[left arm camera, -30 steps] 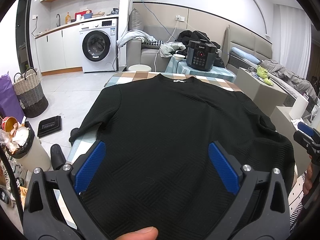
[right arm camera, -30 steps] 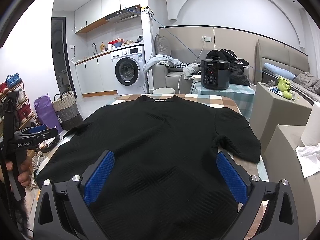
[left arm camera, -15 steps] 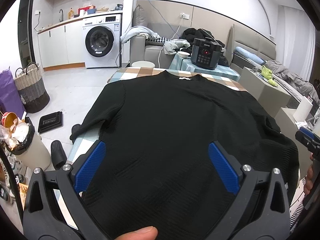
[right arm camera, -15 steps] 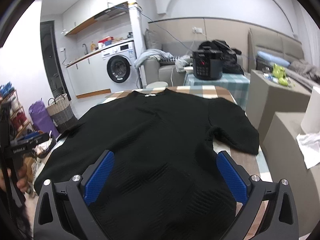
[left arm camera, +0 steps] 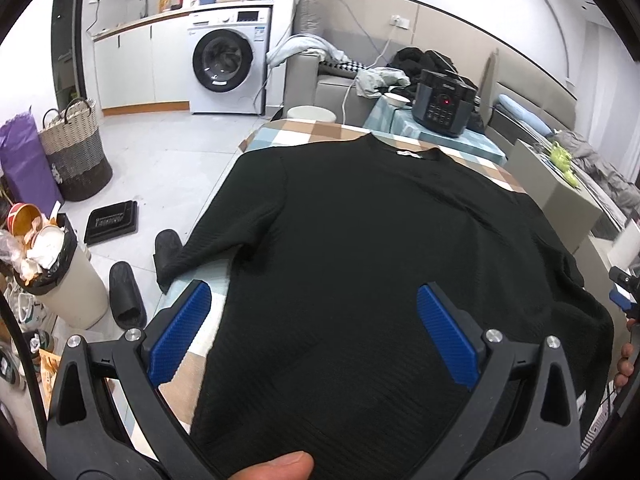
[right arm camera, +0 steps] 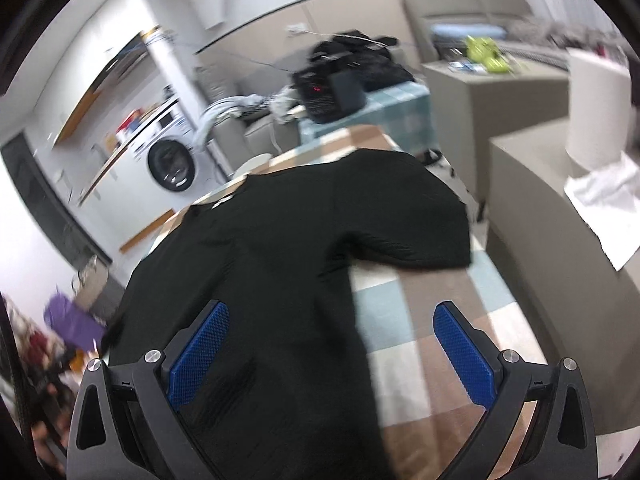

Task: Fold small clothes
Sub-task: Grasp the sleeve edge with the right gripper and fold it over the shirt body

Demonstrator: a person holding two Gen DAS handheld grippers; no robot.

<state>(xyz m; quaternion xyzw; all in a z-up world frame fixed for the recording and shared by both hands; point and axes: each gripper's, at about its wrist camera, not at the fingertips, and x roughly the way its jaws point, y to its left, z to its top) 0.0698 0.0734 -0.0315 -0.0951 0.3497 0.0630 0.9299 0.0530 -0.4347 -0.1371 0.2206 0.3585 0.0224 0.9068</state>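
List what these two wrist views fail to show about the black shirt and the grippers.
- Shirt bottom hem: cut off by the lower edge and the left gripper in the left wrist view.
- Neck label: too small to read.
- Shirt's far sleeve: right wrist view is motion-blurred, and it runs off behind the right gripper.
- Tablecloth under the shirt: covered.

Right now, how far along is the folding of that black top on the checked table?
Done: the black top lies spread flat on the checked table, collar away, both sleeves out. In hand: nothing; the left hand-held gripper and right hand-held gripper are both open above its near part. The right view is blurred. Left: every fold, since no sleeve or hem is turned in.
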